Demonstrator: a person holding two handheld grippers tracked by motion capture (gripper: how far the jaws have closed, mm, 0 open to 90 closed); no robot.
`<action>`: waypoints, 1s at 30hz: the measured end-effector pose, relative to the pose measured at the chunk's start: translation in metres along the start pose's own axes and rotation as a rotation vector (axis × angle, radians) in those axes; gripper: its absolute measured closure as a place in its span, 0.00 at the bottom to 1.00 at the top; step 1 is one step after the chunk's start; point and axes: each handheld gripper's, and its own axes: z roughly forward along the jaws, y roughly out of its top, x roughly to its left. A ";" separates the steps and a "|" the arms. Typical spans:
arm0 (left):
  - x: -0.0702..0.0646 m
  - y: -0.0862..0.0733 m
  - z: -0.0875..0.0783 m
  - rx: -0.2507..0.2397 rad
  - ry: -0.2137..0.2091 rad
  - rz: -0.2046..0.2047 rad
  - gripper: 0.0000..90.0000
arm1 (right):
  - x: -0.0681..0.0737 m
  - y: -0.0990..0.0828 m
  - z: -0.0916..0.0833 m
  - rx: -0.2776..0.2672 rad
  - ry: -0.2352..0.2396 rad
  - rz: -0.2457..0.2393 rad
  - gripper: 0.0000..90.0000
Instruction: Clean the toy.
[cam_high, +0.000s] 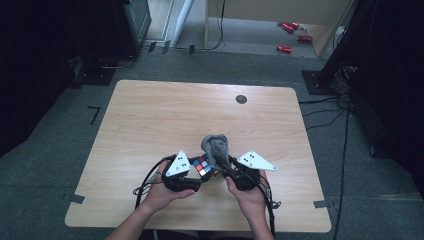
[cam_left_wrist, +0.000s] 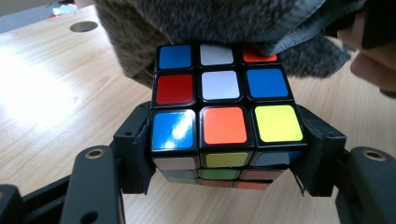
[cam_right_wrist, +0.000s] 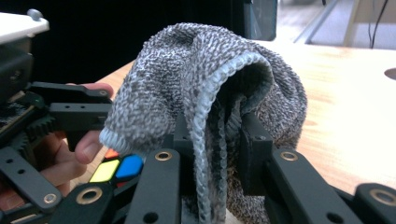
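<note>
A scrambled puzzle cube (cam_left_wrist: 222, 105) with coloured stickers sits between the jaws of my left gripper (cam_left_wrist: 224, 149), whose pads press on its two sides. In the high view the cube (cam_high: 202, 165) is just above the table's near middle, with my left gripper (cam_high: 192, 172) on its left. A grey knitted cloth (cam_right_wrist: 205, 88) is bunched in my right gripper (cam_right_wrist: 217, 140), which is shut on it. The cloth (cam_high: 216, 145) drapes against the cube's far side and covers part of its top row in the left gripper view. My right gripper (cam_high: 227, 167) is to the right of the cube.
The wooden table (cam_high: 150, 120) has a round dark cable hole (cam_high: 241, 99) near its far edge. Beyond the table are dark equipment stands and several red items (cam_high: 291, 35) on the floor. Cables trail off the table's near edge.
</note>
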 end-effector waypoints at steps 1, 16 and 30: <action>0.000 0.000 0.000 0.000 0.004 -0.001 0.38 | 0.000 0.001 0.001 0.002 -0.004 0.012 0.82; 0.007 0.003 0.000 0.028 0.067 -0.024 0.38 | 0.015 0.008 0.014 0.008 -0.071 -0.062 0.80; 0.001 0.002 0.002 0.034 0.082 -0.017 0.38 | 0.009 0.007 0.011 0.013 -0.018 -0.086 0.80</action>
